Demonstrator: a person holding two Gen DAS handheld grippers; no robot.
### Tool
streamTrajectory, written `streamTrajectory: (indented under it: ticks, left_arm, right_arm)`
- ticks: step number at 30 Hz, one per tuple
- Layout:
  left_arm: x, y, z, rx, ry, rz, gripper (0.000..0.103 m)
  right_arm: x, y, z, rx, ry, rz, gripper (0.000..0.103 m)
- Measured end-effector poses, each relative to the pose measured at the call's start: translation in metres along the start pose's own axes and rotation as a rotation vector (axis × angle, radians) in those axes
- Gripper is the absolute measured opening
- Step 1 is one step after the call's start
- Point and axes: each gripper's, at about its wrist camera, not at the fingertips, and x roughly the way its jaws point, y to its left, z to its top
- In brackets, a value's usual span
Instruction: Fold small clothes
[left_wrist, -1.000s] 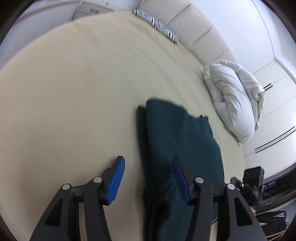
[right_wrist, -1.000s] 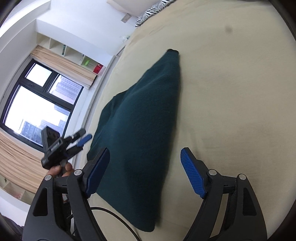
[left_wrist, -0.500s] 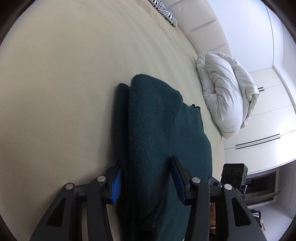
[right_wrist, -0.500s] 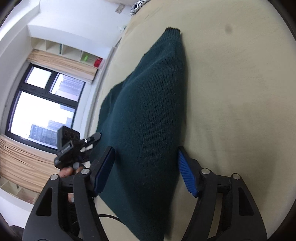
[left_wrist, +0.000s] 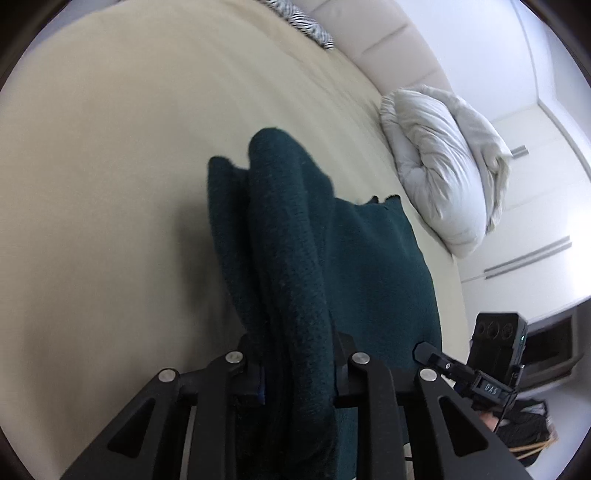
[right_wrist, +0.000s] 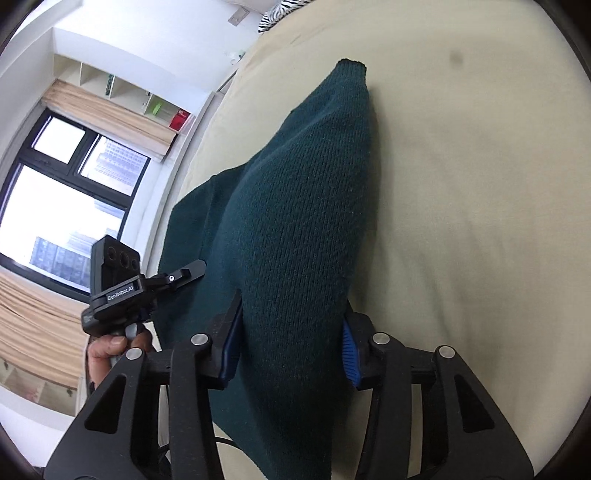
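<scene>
Two views, one dark green sweater (left_wrist: 369, 266) on a beige bed (left_wrist: 110, 166).

Left wrist view: left gripper (left_wrist: 299, 365) is closing, a bunched ridge of the sweater between its jaws, pads pressed into the knit. The rest of the sweater lies flat on the bed to the right. Crumpled white duvet (left_wrist: 443, 166) sits just past the sweater near the bed edge; zebra-print pillow (left_wrist: 306, 22) is far up by the padded headboard (left_wrist: 376, 33). Right gripper (left_wrist: 424, 352) pokes in at lower right; its label is too blurred to read.

Right wrist view: right gripper (right_wrist: 291, 339) is closing too, blue pads squeezing a thick fold of the sweater (right_wrist: 306, 221). Left gripper body (right_wrist: 118, 291) at left reads "GenRobot.AI", with a hand (right_wrist: 110, 350) under it. Window (right_wrist: 66, 206) and wall shelves (right_wrist: 129, 96) are behind it. Small dark spot (right_wrist: 458, 57) on the bed (right_wrist: 480, 221).
</scene>
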Motion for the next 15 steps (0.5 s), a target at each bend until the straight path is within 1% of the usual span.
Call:
streamTrajectory:
  ticks: [2, 5, 8, 11, 13, 15]
  left_arm:
    - [-0.015, -0.015, -0.018, 0.036, -0.006, -0.004, 0.024]
    - [-0.032, -0.03, -0.042, 0.075, -0.004, -0.008, 0.024]
    - [-0.047, -0.045, -0.073, 0.123, 0.004, -0.005, 0.024]
    - [-0.056, -0.057, -0.105, 0.155, 0.009, -0.006, 0.024]
    - [-0.058, -0.064, -0.125, 0.178, 0.014, -0.002, 0.024]
    - [-0.056, -0.069, -0.141, 0.178, 0.025, -0.011, 0.024]
  right_arm:
    - [-0.016, 0.012, -0.01, -0.026, -0.008, -0.001, 0.041]
    - [-0.043, 0.025, -0.038, -0.039, -0.022, 0.018, 0.041]
    - [-0.071, 0.031, -0.073, -0.041, -0.031, 0.041, 0.041]
    - [-0.098, 0.039, -0.112, -0.058, -0.043, 0.044, 0.041]
    - [-0.115, 0.042, -0.14, -0.061, -0.053, 0.051, 0.041]
    - [-0.127, 0.043, -0.158, -0.04, -0.059, 0.061, 0.041]
